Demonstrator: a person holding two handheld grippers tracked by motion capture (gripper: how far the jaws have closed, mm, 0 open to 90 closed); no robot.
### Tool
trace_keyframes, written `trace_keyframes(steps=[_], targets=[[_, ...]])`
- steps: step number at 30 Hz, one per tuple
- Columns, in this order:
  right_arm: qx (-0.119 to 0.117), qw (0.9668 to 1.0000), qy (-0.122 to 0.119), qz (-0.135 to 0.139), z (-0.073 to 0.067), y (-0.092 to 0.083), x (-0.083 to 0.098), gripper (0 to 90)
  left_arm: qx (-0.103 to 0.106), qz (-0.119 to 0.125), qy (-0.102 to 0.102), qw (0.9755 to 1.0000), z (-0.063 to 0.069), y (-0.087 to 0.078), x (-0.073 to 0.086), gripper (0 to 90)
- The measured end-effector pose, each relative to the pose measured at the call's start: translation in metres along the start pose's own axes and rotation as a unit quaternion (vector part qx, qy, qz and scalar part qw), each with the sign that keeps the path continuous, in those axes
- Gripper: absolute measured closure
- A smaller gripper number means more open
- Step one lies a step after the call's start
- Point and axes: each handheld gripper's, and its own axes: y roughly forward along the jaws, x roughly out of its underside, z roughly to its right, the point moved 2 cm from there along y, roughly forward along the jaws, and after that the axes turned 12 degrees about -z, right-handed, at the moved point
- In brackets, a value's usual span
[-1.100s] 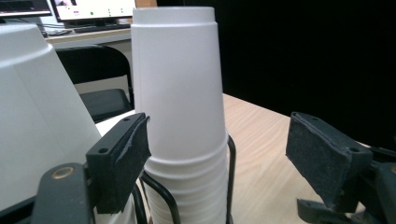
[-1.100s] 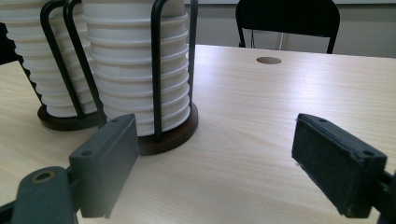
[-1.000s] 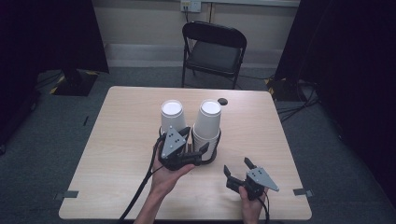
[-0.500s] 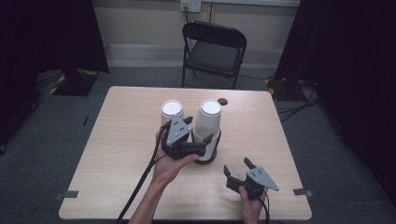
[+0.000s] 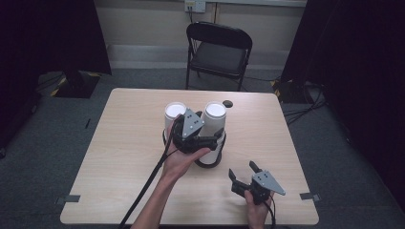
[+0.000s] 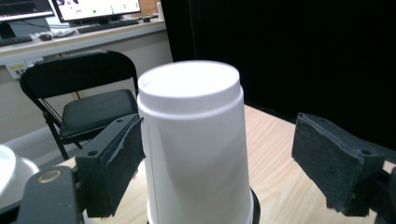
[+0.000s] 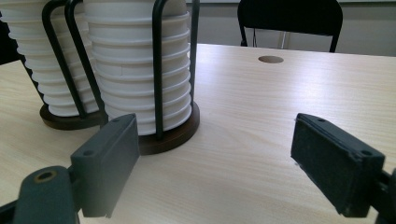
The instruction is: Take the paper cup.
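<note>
Right gripper (image 5: 242,172) sits low at lower right of the high view, held in a hand (image 5: 256,212), jaws spread wide with nothing between them; in the right gripper view bare table (image 7: 261,116) lies between its two black pads. Left gripper (image 5: 210,142) is at frame centre, gripped by the left hand (image 5: 184,160), cable (image 5: 148,183) trailing down to the bottom edge. Its jaws have just been opening and then eased back a little; in the left gripper view the right-hand cup stack (image 6: 196,144) stands between them, left pad (image 6: 114,158) touching or just beside the cup wall, can't tell which, right pad (image 6: 336,163) clearly apart, so not pinching. Stack top is a white upturned cup, base up, near the centre of the high view (image 5: 214,119). Second cup stack (image 5: 175,114) stands just left of it, touching or nearly so. Both stacks sit in black wire holders (image 7: 159,70) on dark round bases (image 7: 173,137), seen upper left in the right gripper view. Small round hole (image 5: 228,103) in the table just beyond the stacks. Farther back, upper centre, a black folding chair (image 5: 217,50) on grey carpet (image 5: 71,124).
</note>
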Motion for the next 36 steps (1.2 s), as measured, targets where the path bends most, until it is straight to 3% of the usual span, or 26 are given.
trace_keyframes(steps=[6,11,24,36], targets=[[-0.002,1.0000,-0.001,0.000,0.000,0.000,0.000,14.8,-0.009,-0.011,0.002,0.9999,-0.003,0.009,-0.008,16.1],[-0.003,1.0000,0.000,0.000,0.000,0.000,0.000,14.9,-0.012,-0.011,-0.010,0.9998,-0.007,0.014,-0.012,15.6],[-0.005,1.0000,-0.004,0.000,-0.001,0.000,0.000,15.1,-0.033,-0.039,0.009,0.9987,-0.004,0.035,-0.020,15.9],[-0.007,1.0000,-0.006,0.002,-0.001,-0.001,0.000,15.2,-0.011,-0.067,-0.011,0.9976,-0.008,0.053,-0.013,17.1]])
